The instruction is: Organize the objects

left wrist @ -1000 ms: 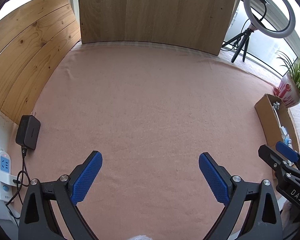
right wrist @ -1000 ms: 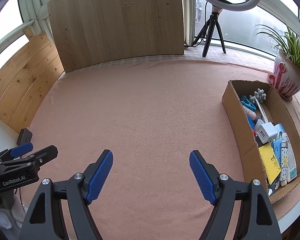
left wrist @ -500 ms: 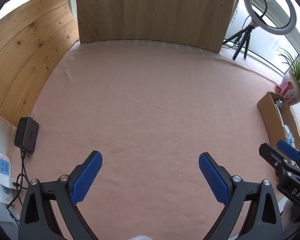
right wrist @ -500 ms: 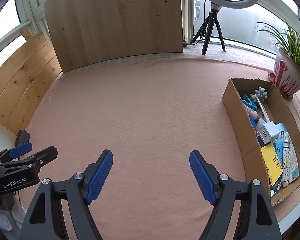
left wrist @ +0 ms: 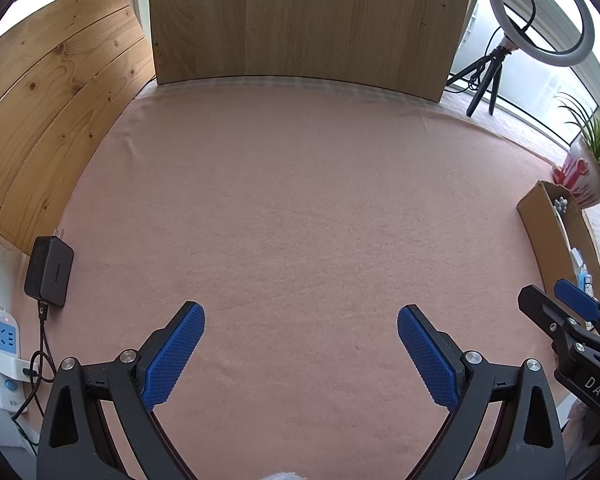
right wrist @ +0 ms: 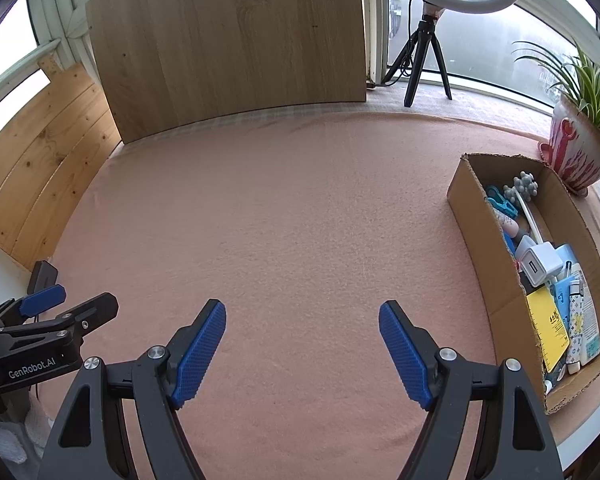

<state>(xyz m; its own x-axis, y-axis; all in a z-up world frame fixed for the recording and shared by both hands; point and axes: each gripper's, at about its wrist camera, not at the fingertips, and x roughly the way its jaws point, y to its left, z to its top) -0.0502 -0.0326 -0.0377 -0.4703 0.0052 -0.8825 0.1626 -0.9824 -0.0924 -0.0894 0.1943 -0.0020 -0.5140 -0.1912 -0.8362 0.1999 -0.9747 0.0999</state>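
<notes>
A cardboard box (right wrist: 480, 240) stands at the right of the pink cloth (right wrist: 292, 220); it holds several small items, among them a white charger cube (right wrist: 540, 266), a yellow card (right wrist: 548, 324) and a grey massage stick (right wrist: 524, 192). The box also shows in the left wrist view (left wrist: 540, 236). My right gripper (right wrist: 302, 322) is open and empty above the cloth, left of the box. My left gripper (left wrist: 300, 328) is open and empty above the cloth. Each gripper shows at the other view's edge.
A black power adapter (left wrist: 49, 272) lies at the cloth's left edge, cabled to a white power strip (left wrist: 4, 356). A ring light on a tripod (right wrist: 424, 40) and a potted plant (right wrist: 580, 148) stand at the back right. Wooden boards (left wrist: 300, 20) line the back and left.
Both grippers have drifted slightly back and up over the cloth; their jaws stay open. Nothing else has moved.
</notes>
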